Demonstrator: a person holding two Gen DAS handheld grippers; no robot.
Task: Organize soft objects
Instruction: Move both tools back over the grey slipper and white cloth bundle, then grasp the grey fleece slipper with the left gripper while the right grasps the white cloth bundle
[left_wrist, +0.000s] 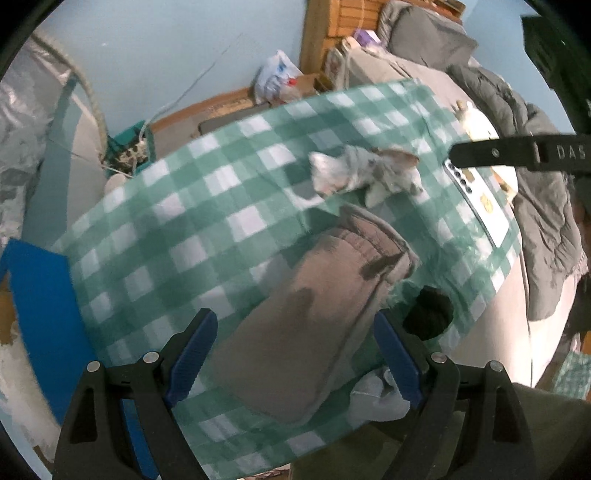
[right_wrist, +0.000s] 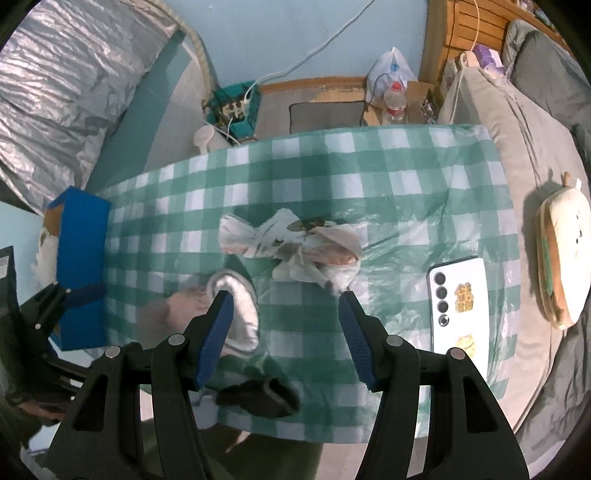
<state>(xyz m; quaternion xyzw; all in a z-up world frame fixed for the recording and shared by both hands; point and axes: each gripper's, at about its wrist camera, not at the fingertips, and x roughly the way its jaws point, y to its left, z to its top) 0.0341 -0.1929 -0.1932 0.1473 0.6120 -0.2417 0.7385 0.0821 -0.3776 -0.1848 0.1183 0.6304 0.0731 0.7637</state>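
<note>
Risk: checked cloth (left_wrist: 177, 229) is thin and loose, so a low pinch w/ the left gripper (left_wrist: 295, 354) could snag it and drag everything.

Grey sock (left_wrist: 310, 314) lies flat mid-cloth between the wide-open, empty jaws; long axis diagonal, cuff toward the patterned bundle (right_wrist: 291, 243).

Right gripper (right_wrist: 286, 325) also open, nothing held, just short of the bundle; black sock (right_wrist: 258, 400) under it could get nudged off the near edge.

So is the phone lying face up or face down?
Face down. The phone lies flat on the checked cloth, its camera lenses and stickers showing.
</note>
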